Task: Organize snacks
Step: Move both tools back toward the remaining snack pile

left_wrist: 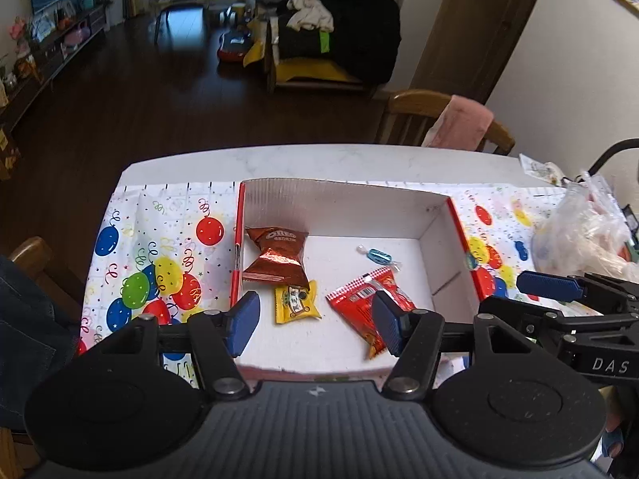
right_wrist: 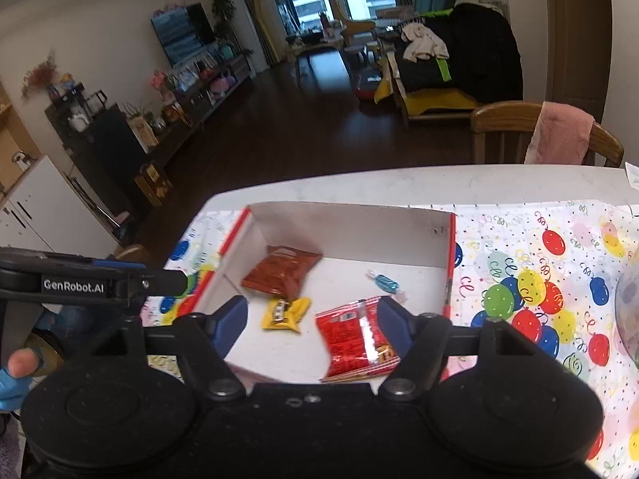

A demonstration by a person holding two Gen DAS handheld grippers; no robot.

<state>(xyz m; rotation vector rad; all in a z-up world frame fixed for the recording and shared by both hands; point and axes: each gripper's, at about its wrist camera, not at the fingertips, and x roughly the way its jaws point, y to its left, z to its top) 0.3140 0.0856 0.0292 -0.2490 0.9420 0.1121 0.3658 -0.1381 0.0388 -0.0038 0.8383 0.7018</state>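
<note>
Inside the white box (left_wrist: pixel 431 247) lie four snacks; the red packet (right_wrist: pixel 351 339) sits nearest its front edge. Light, crinkly, slippery foil: best pinched at a sealed end. Both the left hand-held gripper (left_wrist: pixel 311 319) and right hand-held gripper (right_wrist: pixel 311 323) hang spread, empty.

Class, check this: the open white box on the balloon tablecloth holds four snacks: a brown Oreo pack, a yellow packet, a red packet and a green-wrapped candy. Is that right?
Nearly. The candy is blue-wrapped, not green, as the left wrist view shows. The box, Oreo pack, yellow packet and red packet are as stated.
</note>
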